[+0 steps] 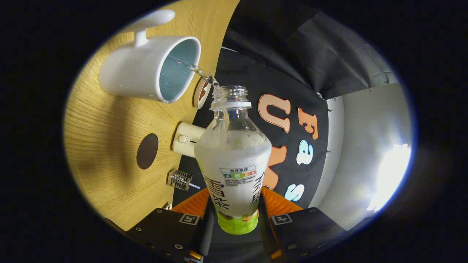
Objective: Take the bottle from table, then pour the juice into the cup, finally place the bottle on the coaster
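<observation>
Bottle (233, 160) comes second in size here; biggest is the wooden table (106, 153), which the rolled camera turns into a wall running up one side. Next is the black cloth wall (310, 65) beyond the bottle, with a pale panel (365, 146) beside it carrying a bright glare.

That bottle is clear plastic with a white printed label and a green band at its base, cap off, neck pointing away from the fingers. It sits between the two fingers of the gripper (234, 219), both of which press against its lower sides, so the claw is clamped on it. The tilt against the table shows the bottle is tipped over toward the cup.

The cup (146, 69) is a white mug with a pale blue inside and its handle on the far side from the bottle. It stands on the table, its mouth just beside the bottle's neck. A thin clear stream (197, 69) runs from the bottle's mouth over the rim into the cup.

Smaller things follow. A cream-coloured device (186, 138) with a round button stands at the table's edge near the bottle's shoulder. A dark round coaster (147, 151) lies flat on the wood, well apart from the cup. A small metal wire object (180, 179) sits at the edge nearer the fingers. A small white dish (202, 93) with something brown in it shows between cup and bottle neck.
</observation>
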Tool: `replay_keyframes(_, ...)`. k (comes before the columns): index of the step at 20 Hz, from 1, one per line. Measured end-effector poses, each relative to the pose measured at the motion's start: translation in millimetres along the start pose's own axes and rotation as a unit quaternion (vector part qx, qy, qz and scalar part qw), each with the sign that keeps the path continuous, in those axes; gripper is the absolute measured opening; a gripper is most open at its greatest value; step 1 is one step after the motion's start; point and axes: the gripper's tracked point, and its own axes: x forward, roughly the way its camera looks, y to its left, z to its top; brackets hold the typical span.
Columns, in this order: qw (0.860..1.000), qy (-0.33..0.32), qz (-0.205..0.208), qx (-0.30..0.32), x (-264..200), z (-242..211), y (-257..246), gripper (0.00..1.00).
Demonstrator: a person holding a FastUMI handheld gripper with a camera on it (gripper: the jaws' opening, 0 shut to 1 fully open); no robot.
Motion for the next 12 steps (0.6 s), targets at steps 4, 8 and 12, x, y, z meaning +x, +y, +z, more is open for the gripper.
replay_keyframes(4,1.0,-0.012,0.001,-0.015,1.7,3.1,-1.7,0.56)
replay_keyframes(8,0.999,-0.017,0.0,-0.027,2.2,2.8,-3.7,0.56)
replay_keyframes(12,0.999,-0.022,-0.001,-0.039,2.4,4.4,-5.6,0.56)
